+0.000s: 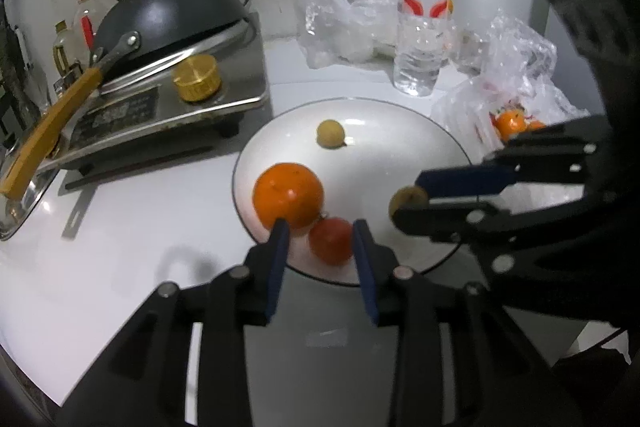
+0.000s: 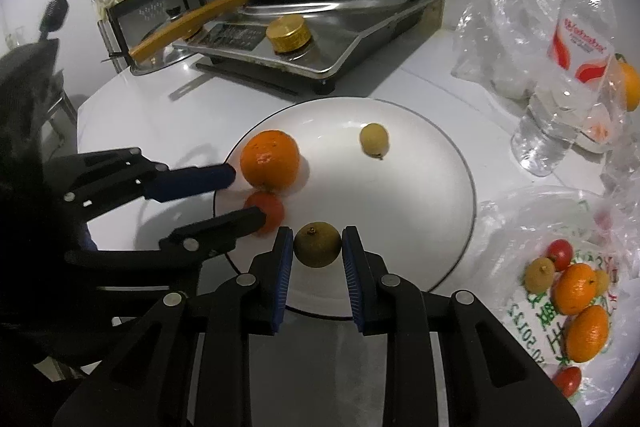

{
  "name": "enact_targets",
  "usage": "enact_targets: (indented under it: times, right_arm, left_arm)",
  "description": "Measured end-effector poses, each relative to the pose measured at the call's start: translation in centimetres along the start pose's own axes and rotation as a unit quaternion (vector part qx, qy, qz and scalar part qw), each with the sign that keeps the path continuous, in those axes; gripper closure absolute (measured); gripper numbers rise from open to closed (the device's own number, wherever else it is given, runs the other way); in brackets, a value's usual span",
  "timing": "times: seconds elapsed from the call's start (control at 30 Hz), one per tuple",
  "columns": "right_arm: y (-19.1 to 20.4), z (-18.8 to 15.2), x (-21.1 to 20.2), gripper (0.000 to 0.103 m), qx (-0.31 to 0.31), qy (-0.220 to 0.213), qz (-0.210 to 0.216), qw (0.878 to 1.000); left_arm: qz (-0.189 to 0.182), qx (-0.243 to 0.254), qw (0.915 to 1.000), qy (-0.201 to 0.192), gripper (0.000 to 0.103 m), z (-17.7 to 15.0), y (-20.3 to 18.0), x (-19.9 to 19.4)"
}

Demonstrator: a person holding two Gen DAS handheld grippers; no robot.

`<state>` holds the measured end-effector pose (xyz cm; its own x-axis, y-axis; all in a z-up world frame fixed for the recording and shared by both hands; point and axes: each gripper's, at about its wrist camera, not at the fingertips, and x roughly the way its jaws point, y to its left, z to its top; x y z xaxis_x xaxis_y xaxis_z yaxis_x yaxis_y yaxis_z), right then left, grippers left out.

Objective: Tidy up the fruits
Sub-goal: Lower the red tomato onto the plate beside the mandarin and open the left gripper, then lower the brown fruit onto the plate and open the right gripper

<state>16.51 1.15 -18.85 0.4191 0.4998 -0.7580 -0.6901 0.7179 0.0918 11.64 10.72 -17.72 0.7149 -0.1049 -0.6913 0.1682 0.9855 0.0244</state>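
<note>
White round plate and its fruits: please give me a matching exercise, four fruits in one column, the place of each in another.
1. large orange mandarin
2. small red tomato
3. dark brown longan
4. pale yellow longan

A. clamped in the right gripper
B. alone at the far side of the white round plate
C. between the open jaws of the left gripper
D. on the plate, close beside the tomato

Pairs: 1-D, 2-C, 3-A, 4-B
</note>
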Motion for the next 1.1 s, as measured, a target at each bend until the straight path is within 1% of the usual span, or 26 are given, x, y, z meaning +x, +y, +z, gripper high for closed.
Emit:
enact_targets:
  times: [0.17, 0.53, 0.77, 1.03, 1.1]
  right_arm:
    - [0.5, 0.2, 0.8, 0.076, 0.001, 0.015, 0.011, 1.0]
    - [1.3, 0.6, 1.3, 0.076, 0.005, 0.027, 0.011, 1.0]
    - [1.5, 0.7, 0.1, 0.074, 0.006, 0.015, 0.009, 1.0]
    - [0.6, 0.1, -3.0, 0.074, 0.008, -0.012, 0.002, 1.0]
    - [0.3, -0.2, -3.7, 0.074, 0.008, -0.016, 0.0, 1.0]
  left_arm:
    - [0.001, -0.015, 0.9999, -0.007, 0.069, -0.3, 1.2, -0.7]
    - [0.014, -0.046, 0.9987, -0.016, 0.069, -1.0, 2.9, -2.0]
    - [0.025, -0.056, 0.998, -0.017, 0.068, -1.2, 3.1, -2.9]
    - [0.029, -0.054, 0.9977, -0.03, 0.067, -0.3, 1.6, -4.3]
    - [0.028, -0.055, 0.9975, -0.033, 0.065, -0.2, 1.1, -4.5]
